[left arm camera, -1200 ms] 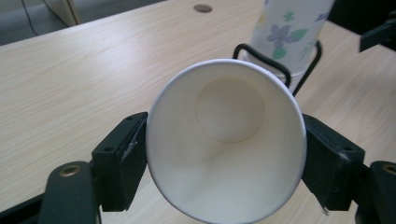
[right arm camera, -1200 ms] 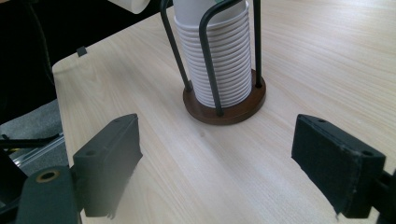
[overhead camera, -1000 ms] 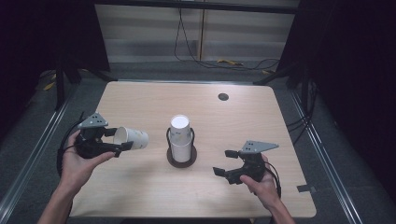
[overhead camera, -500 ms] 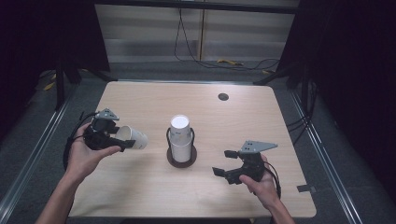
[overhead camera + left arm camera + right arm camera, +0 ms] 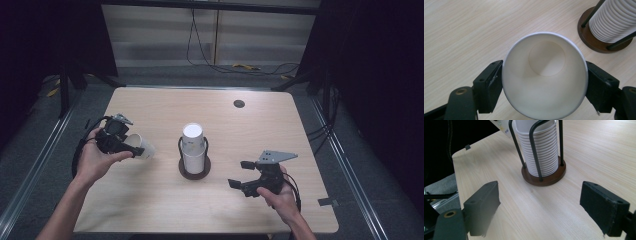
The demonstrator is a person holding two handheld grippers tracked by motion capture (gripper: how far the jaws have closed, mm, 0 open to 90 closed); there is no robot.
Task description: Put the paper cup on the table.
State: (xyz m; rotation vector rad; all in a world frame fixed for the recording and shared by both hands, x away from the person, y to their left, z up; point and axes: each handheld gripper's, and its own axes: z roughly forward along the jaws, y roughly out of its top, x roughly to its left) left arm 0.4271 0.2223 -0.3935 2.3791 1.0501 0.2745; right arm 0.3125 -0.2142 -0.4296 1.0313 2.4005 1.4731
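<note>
Left gripper jaws clamped on a paper cup, held sideways over the desk's left edge. Keep the squeeze light, tip it upright before setting down. Cup stack mid-desk. Right gripper jaws wide apart, idle near the front edge.

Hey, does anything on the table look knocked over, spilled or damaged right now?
Nothing stands out. The cup stack stands upright in its holder, nothing is spilled, and the one paper cup lying sideways is simply held in the left tool, its rim round and undented. The right tool is open.
</note>
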